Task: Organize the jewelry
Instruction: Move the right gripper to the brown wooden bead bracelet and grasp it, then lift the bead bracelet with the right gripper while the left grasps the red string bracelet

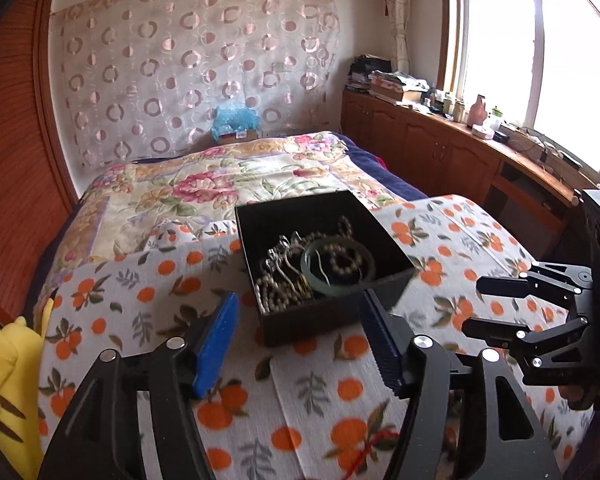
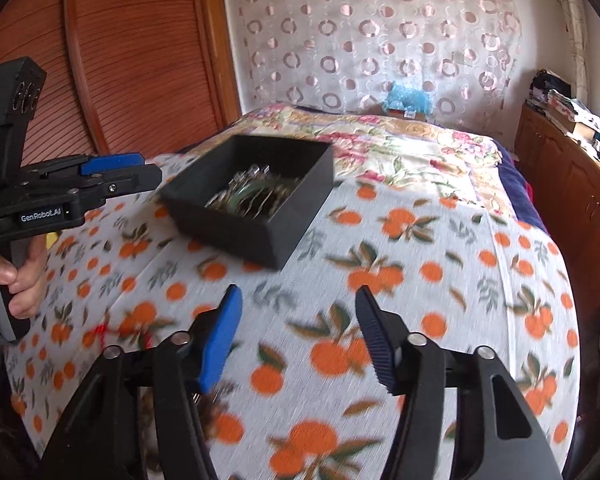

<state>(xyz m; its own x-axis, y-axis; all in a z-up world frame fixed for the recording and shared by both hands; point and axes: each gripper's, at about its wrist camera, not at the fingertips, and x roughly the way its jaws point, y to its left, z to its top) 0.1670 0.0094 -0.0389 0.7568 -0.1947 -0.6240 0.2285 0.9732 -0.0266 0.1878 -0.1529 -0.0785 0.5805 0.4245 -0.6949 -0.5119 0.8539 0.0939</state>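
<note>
Jewelry [image 1: 312, 268] lay tangled inside a matte black rectangular box [image 1: 380, 236], open at the top, which sat on a bed under a white cloth printed with oranges and green leaves [image 1: 148, 280]. Among the pieces were a smooth greenish bangle [image 1: 336, 266], strands of small round beads and some thin silvery metal bits. A floral quilt [image 1: 204, 184] covered the bed beyond the cloth.

The left gripper [image 1: 300, 332] hovered just short of the box, its jaws parted to a middling gap with nothing between them; one finger wore a ribbed blue pad [image 1: 216, 344], the other a dark ribbed one. The right gripper [image 2: 298, 332] hung over bare cloth near the box, its jaws likewise apart and empty. On the left gripper's black body, seen from the right wrist view, white lettering read "GenRobot.AI" [image 2: 40, 216], and a hand [image 2: 8, 280] wrapped its grey handle. A yellow plush toy with dark stripes [image 1: 4, 380] lay at the bed's left edge.
</note>
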